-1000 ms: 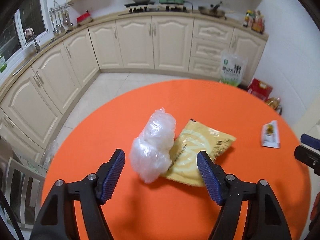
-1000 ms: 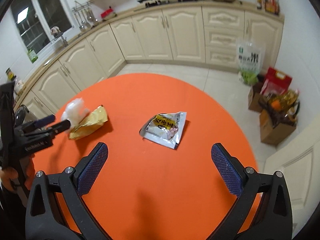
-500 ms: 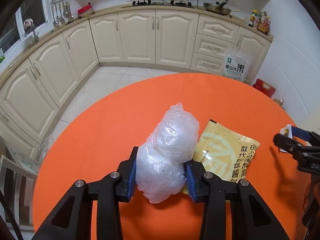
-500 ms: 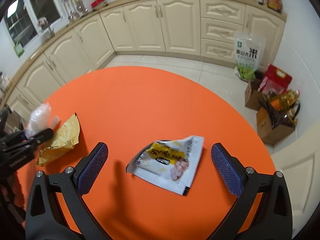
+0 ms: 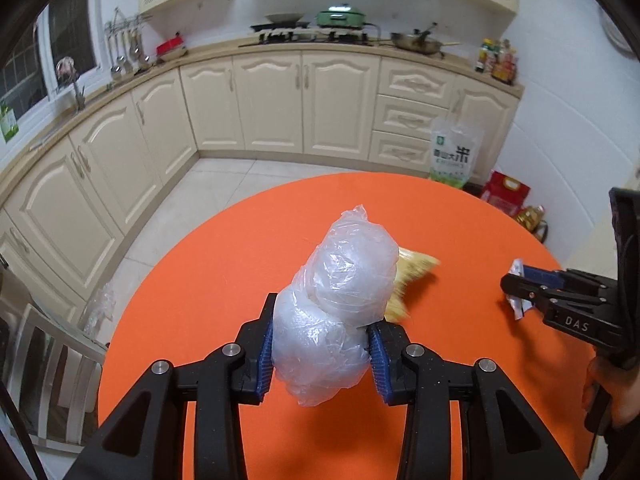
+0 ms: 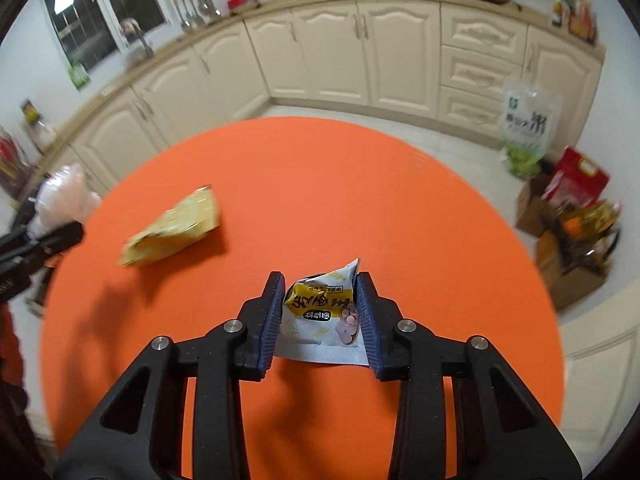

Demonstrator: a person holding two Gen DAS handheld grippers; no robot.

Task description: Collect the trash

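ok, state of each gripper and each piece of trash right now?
left gripper: shut on the clear plastic bag
clear plastic bag: crumpled, clamped between the pads, off the table
right gripper: jaws closing, pads against the white snack packet
white snack packet: crumpled, between the pads
yellow packet: lying loose on the orange table, ungripped
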